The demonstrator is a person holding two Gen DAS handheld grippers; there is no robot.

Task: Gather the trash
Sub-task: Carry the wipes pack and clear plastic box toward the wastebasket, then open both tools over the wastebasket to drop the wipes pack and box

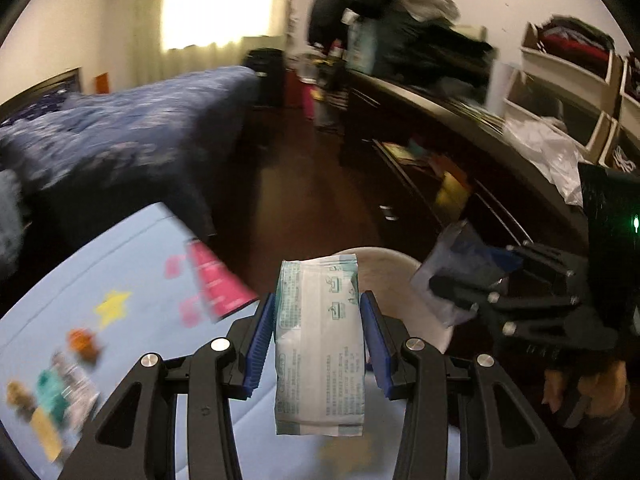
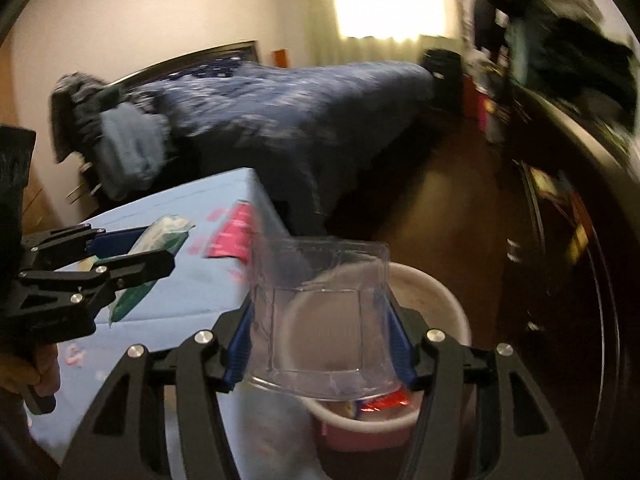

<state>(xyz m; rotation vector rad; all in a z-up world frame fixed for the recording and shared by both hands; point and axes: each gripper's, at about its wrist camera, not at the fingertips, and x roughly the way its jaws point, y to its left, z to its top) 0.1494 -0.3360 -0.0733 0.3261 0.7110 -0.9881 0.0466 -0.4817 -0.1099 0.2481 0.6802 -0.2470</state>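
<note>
The left hand-held gripper [image 1: 318,344] is clamped on a white and green wipes pack [image 1: 320,344], with its blue pads [image 1: 262,344] pressed on both long sides. The pack stands on end between them. Under it lies a light blue desk [image 1: 120,280] with a yellow star, pink marks and small blurry things near its edge.

The right hand-held gripper [image 2: 320,344] has a clear plastic cup [image 2: 320,300] between its blue pads [image 2: 240,344]. The cup touches both pads, so it looks held. A hand [image 2: 28,368] shows at the left edge of the right wrist view, holding the other tool.

Just under the cup is a round bin [image 2: 440,300] with a white rim and a pink wall. A red wrapper [image 2: 380,402] lies inside it. The bin stands on the floor, right beside the blue desk.

Farther off, a dark brown floor [image 1: 300,192] runs between a bed [image 1: 120,132] with a dark blue spotted cover and a long dark cabinet [image 1: 420,152] piled with clothes. At the very back a bright window [image 1: 224,4] glows behind a pale curtain
</note>
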